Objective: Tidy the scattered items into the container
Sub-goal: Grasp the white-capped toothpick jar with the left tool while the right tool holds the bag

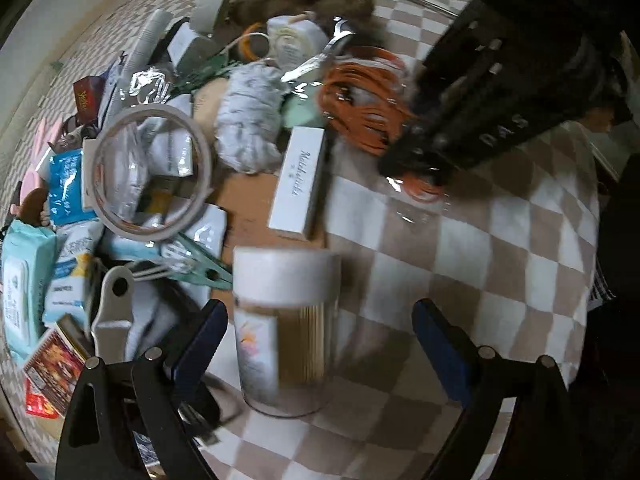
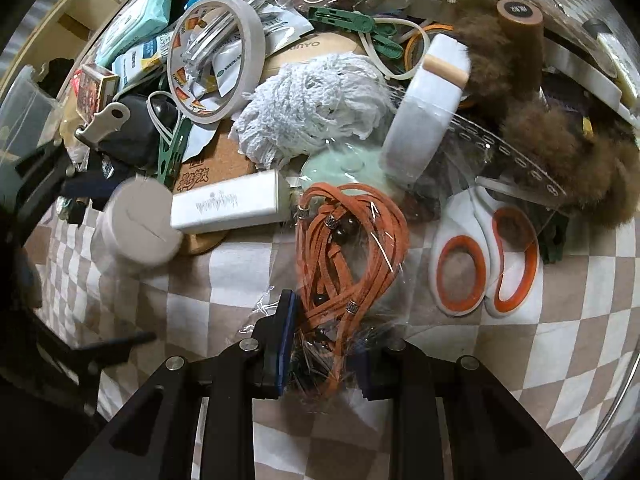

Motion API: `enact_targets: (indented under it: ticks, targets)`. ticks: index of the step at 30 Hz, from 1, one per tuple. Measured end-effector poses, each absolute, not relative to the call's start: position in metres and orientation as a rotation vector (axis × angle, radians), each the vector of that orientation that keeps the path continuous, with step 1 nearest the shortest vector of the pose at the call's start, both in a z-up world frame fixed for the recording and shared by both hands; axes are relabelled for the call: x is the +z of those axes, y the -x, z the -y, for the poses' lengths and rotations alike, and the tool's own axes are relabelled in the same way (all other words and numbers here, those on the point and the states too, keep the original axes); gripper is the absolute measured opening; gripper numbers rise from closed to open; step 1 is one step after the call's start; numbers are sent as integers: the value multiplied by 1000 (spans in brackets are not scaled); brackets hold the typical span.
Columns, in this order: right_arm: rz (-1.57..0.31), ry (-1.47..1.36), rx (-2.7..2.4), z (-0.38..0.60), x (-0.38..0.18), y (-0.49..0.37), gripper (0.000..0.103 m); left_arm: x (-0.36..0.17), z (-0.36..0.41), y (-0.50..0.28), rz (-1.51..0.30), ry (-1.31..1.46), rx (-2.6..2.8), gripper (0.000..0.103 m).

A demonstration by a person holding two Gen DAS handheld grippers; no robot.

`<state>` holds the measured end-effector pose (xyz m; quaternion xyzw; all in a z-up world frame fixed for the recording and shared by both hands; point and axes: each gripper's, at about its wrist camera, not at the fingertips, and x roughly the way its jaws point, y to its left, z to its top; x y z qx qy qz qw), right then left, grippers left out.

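Note:
A clear toothpick jar (image 1: 286,332) with a white lid stands upright on the checked cloth between the fingers of my left gripper (image 1: 320,344), which is open around it. The jar also shows in the right wrist view (image 2: 140,228). My right gripper (image 2: 326,356) is shut on a clear bag of orange cord (image 2: 352,248); it shows in the left wrist view (image 1: 416,168) on the same bag (image 1: 360,100). A heap of scattered items lies behind, including a tape roll (image 2: 218,60), a white box (image 2: 228,204) and scissors (image 2: 484,256).
A white mop-like yarn bundle (image 2: 316,104), brown fur pieces (image 2: 560,148), a white tape roll (image 2: 424,120), green clips (image 2: 352,24), wipes packs (image 1: 24,280) and a cork mat (image 1: 248,204) crowd the heap. A wooden box (image 2: 80,16) stands at the far left. Checked cloth (image 1: 460,280) lies in front.

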<state>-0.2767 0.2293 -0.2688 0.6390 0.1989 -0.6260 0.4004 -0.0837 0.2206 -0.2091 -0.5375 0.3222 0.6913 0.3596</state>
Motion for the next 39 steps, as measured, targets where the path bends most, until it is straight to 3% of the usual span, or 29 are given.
enact_targets:
  ticks: [6,8,12,39]
  targets:
    - [-520,-1607,-1588,-229,-270,264,26,-219,-215,97,-768,1543,1854,89]
    - [-528,-1601,-1590,-234,-269,254,26,-219,-210,101,-724,1580,1865,73]
    - [-536,-1582,-1597,-233,-269,250,26,-220,-203,101,-702,1614,1863,56]
    - [-510,-1454,-1640,-227,-206,224,14,-184,-193,80,-624,1551,2049,49]
